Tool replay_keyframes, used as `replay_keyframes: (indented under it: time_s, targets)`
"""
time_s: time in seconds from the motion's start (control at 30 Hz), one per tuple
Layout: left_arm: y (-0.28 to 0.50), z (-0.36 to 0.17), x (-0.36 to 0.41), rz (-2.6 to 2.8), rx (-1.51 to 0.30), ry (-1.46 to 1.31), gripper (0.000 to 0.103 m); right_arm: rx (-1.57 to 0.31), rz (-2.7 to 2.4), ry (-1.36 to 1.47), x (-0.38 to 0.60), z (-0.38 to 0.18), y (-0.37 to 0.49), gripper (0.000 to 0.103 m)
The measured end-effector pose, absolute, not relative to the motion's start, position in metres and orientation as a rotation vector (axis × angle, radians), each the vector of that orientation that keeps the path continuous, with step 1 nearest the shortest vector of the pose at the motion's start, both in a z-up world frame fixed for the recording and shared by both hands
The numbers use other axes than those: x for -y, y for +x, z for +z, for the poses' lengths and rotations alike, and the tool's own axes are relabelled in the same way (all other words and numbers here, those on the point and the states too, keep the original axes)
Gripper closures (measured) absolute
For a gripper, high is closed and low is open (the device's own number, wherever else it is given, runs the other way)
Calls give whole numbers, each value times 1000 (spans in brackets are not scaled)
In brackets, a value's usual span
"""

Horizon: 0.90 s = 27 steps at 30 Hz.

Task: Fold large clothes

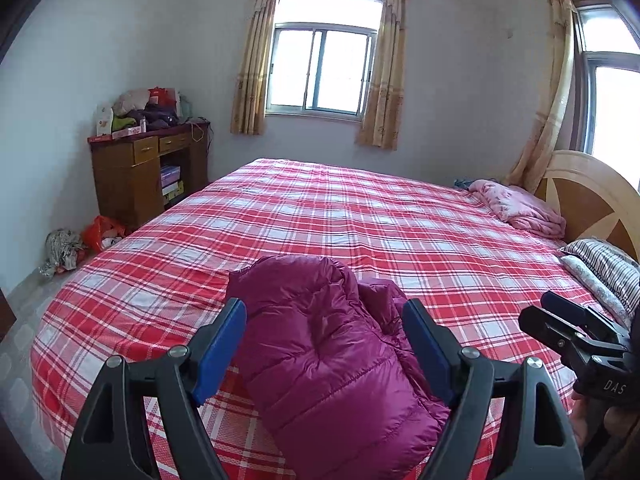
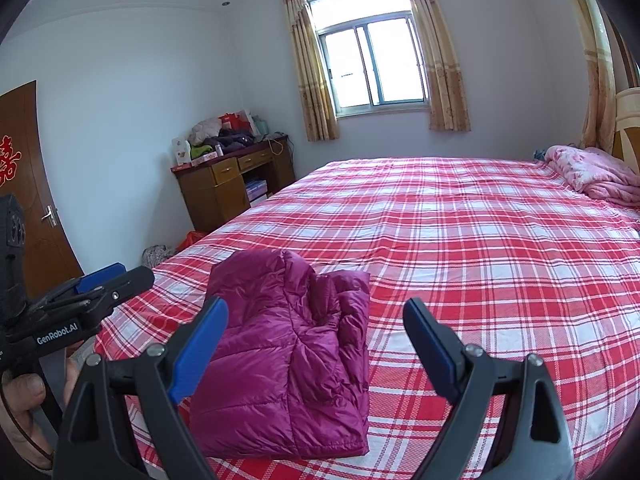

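Both hand-held grippers sit with jaws spread wide and nothing in them: left hand-held gripper (image 1: 324, 344) and right hand-held gripper (image 2: 316, 344) are each up off the jacket (image 2: 288, 356), pads clear of the fabric.

We see the jacket, a purple quilted puffer, lying on the bed (image 2: 500, 240), on the near part of the red plaid sheet. It already looks folded into a compact bundle: flat panel on top, an extra layer poking out along its right side. Everything else is well away from it: pink blanket (image 2: 596, 176) far beyond the jacket toward the headboard, wooden desk (image 2: 236, 184) beyond the jacket against the far wall, window (image 2: 372, 64) above and behind that.

Our read on handling:
- Light and soft, puffy fill, so it will spring back and not hold a crease on its own.
- Shell looks shiny, likely slick; layers may slide over each other when lifted.
- Not fragile.

Where we'd take hold: pinch through all layers at the near corners of the bundle, one hand-held gripper per corner, or along a stitched seam or hem where the fabric is thinner and bites better. Grabbing only the top panel would likely peel the fold open.
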State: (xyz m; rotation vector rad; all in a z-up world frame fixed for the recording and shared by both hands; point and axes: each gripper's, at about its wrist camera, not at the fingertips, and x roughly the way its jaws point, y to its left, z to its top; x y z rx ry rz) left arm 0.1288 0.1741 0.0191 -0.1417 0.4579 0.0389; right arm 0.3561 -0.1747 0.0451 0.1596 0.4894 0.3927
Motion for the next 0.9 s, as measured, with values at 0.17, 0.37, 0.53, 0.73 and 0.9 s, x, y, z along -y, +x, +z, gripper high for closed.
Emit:
replay_keyframes:
  time_s: [0.17, 0.37, 0.53, 0.73, 0.9]
  targets:
    - [131, 17, -186, 52, -460, -215, 9, -493, 397, 153, 174, 44, 356, 11]
    - [129, 17, -185, 118, -440, -193, 5, -505, 401, 158, 173, 39, 357, 11]
    - [127, 15, -186, 126, -426, -192, 4, -511, 403, 157, 172, 35, 356, 11]
    - [127, 13, -187, 130, -409, -170, 3, -515, 402, 164, 172, 33, 357, 11]
    - [128, 12, -179, 116, -401, -140, 3, -523, 401, 170, 172, 29, 359, 11]
